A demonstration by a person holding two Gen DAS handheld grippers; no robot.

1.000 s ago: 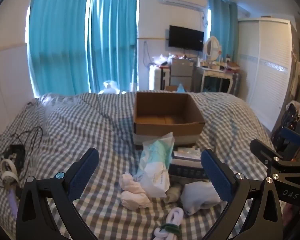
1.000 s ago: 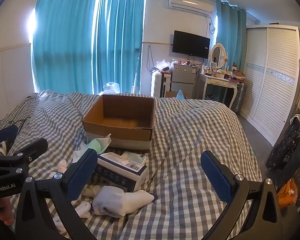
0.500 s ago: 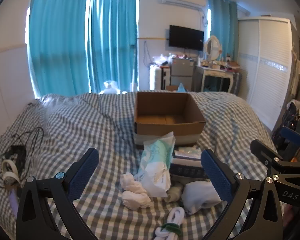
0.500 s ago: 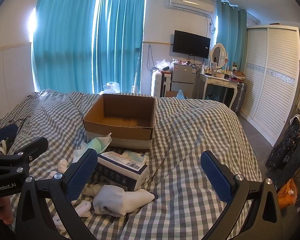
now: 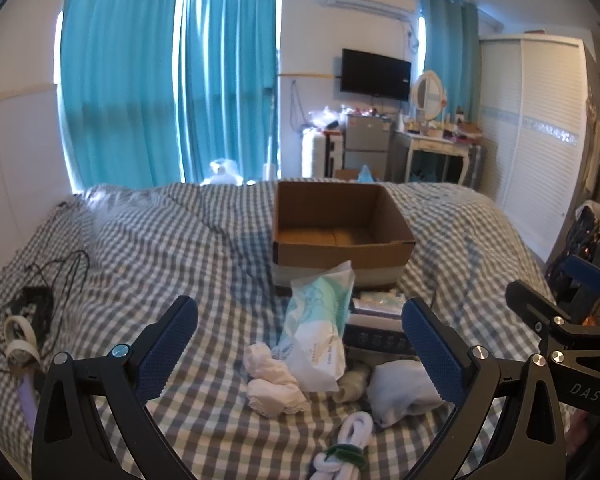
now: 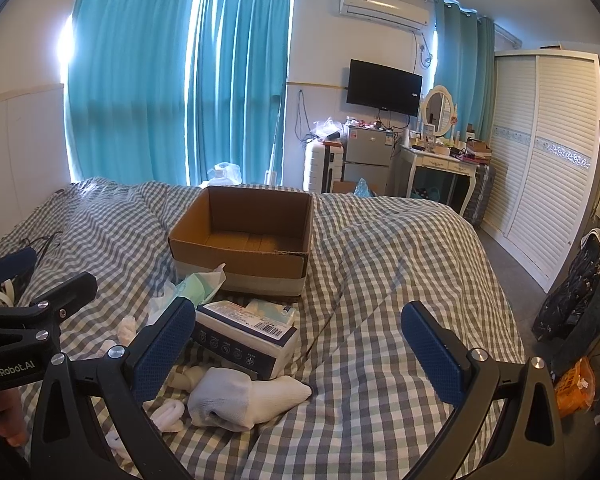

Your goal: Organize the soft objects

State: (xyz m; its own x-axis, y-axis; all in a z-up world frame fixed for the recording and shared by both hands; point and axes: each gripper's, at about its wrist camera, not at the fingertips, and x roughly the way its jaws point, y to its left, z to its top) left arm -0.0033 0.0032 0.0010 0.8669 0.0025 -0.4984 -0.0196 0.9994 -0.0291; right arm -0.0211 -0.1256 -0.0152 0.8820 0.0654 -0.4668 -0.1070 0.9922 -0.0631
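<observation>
A: From the left wrist view, what is seen, and how is the step best done?

B: The left tool [image 5: 298, 334] is held spread wide above the bed [image 5: 148, 248], with nothing between its fingers. Below it a heap of soft things is spread on the checked cover: a crumpled white sock bundle [image 5: 274, 386], a crinkly plastic wipes pack [image 5: 320, 332], a grey-white sock [image 5: 400, 390], and a rolled white pair with a green band [image 5: 346, 450]. The open cardboard box [image 5: 340, 224] stands just behind the heap and appears empty. It is judged that no piece is yet taken. The sock bundle is best approached from above and pinched at its thickest fold, so that cloth is gathered and not the bed cover.

A: And from the right wrist view?

B: The right tool [image 6: 296, 338] is likewise spread apart and empty, hovering over bare checked fabric beside the heap. The grey-white sock [image 6: 240, 398] is seen lying limp, touching a stiff, printed carton of tissues [image 6: 246, 334]. Behind it the green-tinted wipes pack [image 6: 198, 286] leans near the box [image 6: 244, 240], whose walls are rigid corrugated board with a pale band around the base. The sock would likely sag when lifted, so it should be carried high over the box rim before release.
</observation>
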